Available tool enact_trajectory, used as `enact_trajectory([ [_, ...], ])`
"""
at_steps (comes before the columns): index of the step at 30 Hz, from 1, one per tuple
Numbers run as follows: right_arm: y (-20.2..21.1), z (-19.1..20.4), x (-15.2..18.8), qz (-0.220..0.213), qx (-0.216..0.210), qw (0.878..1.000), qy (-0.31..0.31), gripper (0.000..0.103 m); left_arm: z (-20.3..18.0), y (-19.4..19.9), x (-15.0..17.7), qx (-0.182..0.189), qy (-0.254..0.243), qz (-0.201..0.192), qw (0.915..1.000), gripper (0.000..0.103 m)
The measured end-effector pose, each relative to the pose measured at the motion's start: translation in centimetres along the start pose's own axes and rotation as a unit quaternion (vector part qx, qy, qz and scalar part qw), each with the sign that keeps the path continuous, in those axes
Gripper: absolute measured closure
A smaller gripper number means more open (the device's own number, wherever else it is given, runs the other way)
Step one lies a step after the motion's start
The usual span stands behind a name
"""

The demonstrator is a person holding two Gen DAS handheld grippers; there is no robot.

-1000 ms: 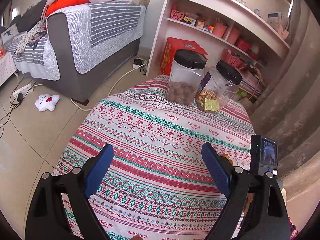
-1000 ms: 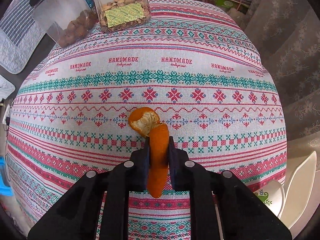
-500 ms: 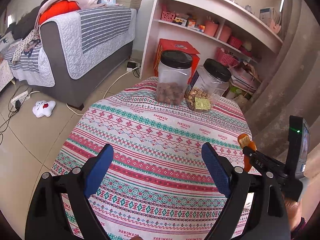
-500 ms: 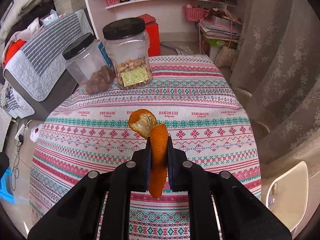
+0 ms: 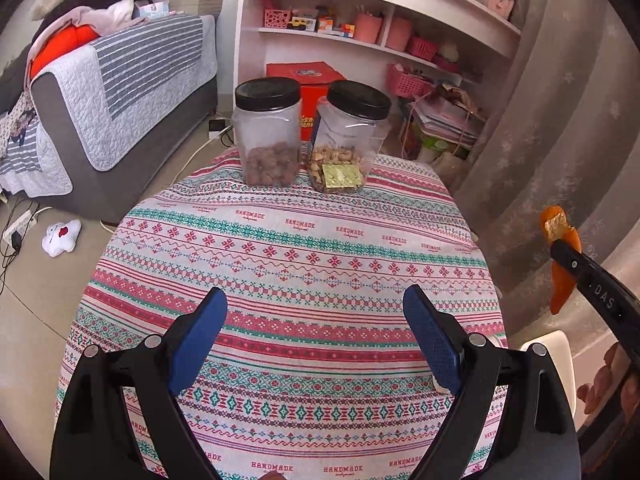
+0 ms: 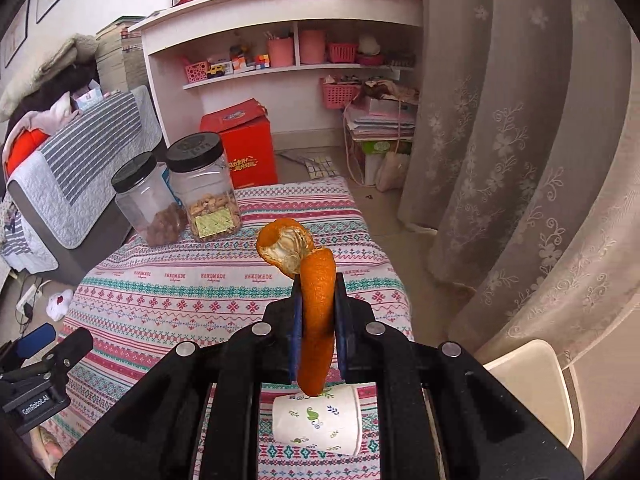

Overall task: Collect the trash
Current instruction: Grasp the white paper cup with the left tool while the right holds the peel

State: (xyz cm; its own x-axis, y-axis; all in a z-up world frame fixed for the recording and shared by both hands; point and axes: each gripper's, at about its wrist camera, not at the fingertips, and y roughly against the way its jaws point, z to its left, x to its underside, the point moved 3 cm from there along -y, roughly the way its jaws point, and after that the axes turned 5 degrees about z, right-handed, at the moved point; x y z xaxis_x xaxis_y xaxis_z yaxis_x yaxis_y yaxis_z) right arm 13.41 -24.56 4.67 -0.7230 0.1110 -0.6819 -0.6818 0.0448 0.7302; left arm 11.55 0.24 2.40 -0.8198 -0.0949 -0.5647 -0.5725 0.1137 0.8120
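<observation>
**Peel in the claw, off the surface**

My right claw [image 6: 316, 312] is clamped on the orange peel [image 6: 316, 320], which stands upright between the pads, its curled end above them and its tail hanging below. In the left wrist view I see the same peel [image 5: 562, 264] out past the right edge of the surface [image 5: 280, 272], in front of the curtain [image 5: 560, 140]. My left claw [image 5: 316, 336] hangs above the cloth with its pads wide apart and nothing between them.

Below the right claw a paper cup [image 6: 320, 420] lies on its side on the cloth, and a white bin-like container [image 6: 532, 384] sits just off the surface's right edge; I judge that is where the peel goes, though I cannot see inside it.

Risks as I see them: the peel is thin and pinched along a narrow strip, so a quick swing could let it slide out onto the floor. Letting go short of the container would miss it. The cup looks like trash too, and lying on its side it may roll off if brushed. The two jars [image 6: 200, 192] at the far side are well apart from all this.
</observation>
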Motion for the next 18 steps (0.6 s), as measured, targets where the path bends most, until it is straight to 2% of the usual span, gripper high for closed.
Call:
enact_trajectory([
  [4,1.3,-3.0,0.4,-0.013,0.019,1.000,-0.014,0.090,-3.7,-1.2,0.7,0.027,-0.036,0.024,0.9987,0.016],
  [6,1.8,-4.8,0.7,-0.016,0.028,0.999,-0.022,0.090,-6.3,-2.2,1.2,0.043,-0.073,0.045,0.9954,0.016],
  [8,2.3,-6.5,1.0,-0.016,0.035,0.999,-0.031,0.090,-9.5,-3.5,2.2,0.065,-0.133,0.076,0.9860,0.013],
  [9,2.6,-7.4,1.2,-0.016,0.037,0.998,-0.037,0.090,-11.1,-4.2,2.9,0.076,-0.169,0.092,0.9784,0.013],
  [11,2.9,-9.0,1.5,-0.016,0.041,0.998,-0.049,0.090,-14.1,-5.5,4.3,0.084,-0.244,0.117,0.9588,0.013],
  [14,3.5,-11.3,1.8,-0.017,0.044,0.996,-0.071,0.090,-17.3,-7.0,6.2,0.085,-0.344,0.132,0.9258,0.013],
  [16,3.8,-12.5,1.9,-0.020,0.048,0.995,-0.081,0.090,-19.1,-8.3,7.5,0.072,-0.414,0.146,0.8955,0.013],
  [18,3.8,-13.6,1.9,-0.020,0.050,0.994,-0.092,0.090,-20.3,-9.3,8.6,0.041,-0.489,0.147,0.8586,0.013],
])
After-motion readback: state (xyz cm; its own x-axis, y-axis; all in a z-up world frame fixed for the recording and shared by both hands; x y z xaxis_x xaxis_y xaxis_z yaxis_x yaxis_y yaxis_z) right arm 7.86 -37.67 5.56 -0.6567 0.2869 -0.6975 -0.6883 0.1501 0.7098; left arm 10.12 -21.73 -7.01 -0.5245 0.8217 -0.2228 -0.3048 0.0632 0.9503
